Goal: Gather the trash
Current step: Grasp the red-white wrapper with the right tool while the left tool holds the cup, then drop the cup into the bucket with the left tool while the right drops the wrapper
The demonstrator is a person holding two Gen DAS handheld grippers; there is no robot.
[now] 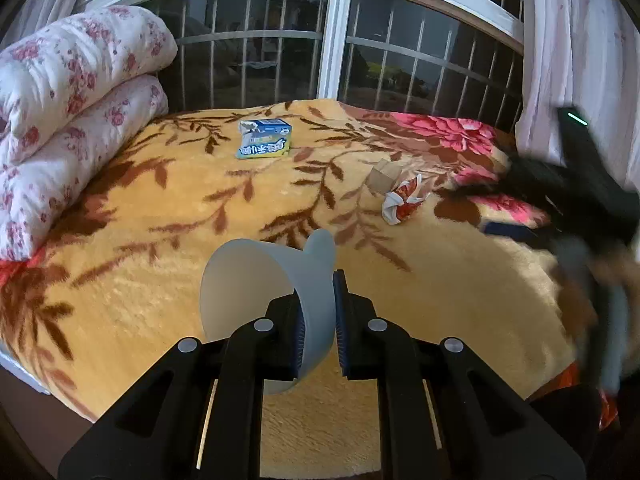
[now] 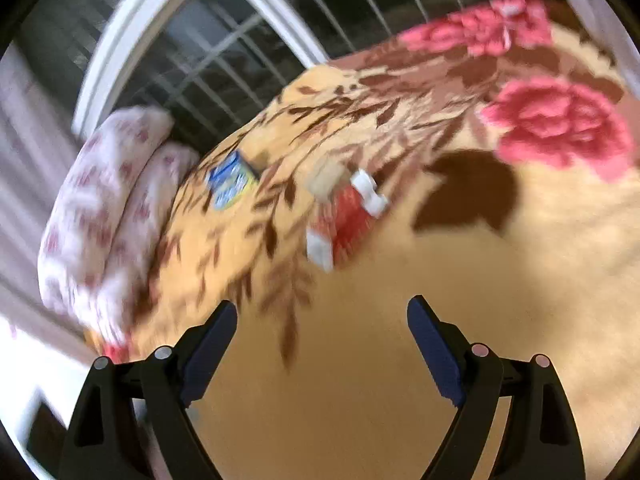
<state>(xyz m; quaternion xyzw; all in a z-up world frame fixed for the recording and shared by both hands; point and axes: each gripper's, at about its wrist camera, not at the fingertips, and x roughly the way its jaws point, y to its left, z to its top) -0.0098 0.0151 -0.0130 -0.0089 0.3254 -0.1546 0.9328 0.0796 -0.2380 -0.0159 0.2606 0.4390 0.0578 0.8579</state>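
The left gripper [image 1: 320, 312] points down at a slant over the near edge of the bed, its pads clamped tight on the wall of one pale plastic cup [image 1: 256, 296], which is squashed flat between them and lifted off the blanket [image 1: 160, 240]. The right gripper [image 2: 322, 344] tilts down over the bare near part of the blanket, its jaws spread wide with nothing between them; its picture is blurred. Three pieces of trash lie on the far half of the bed: one blue carton [image 1: 264, 138] left of centre, one small brown box [image 1: 383, 178], and one crumpled red-and-white wrapper [image 1: 402, 200] touching the box's right side. Two folded flowered quilts [image 1: 72, 112] are stacked at the left.
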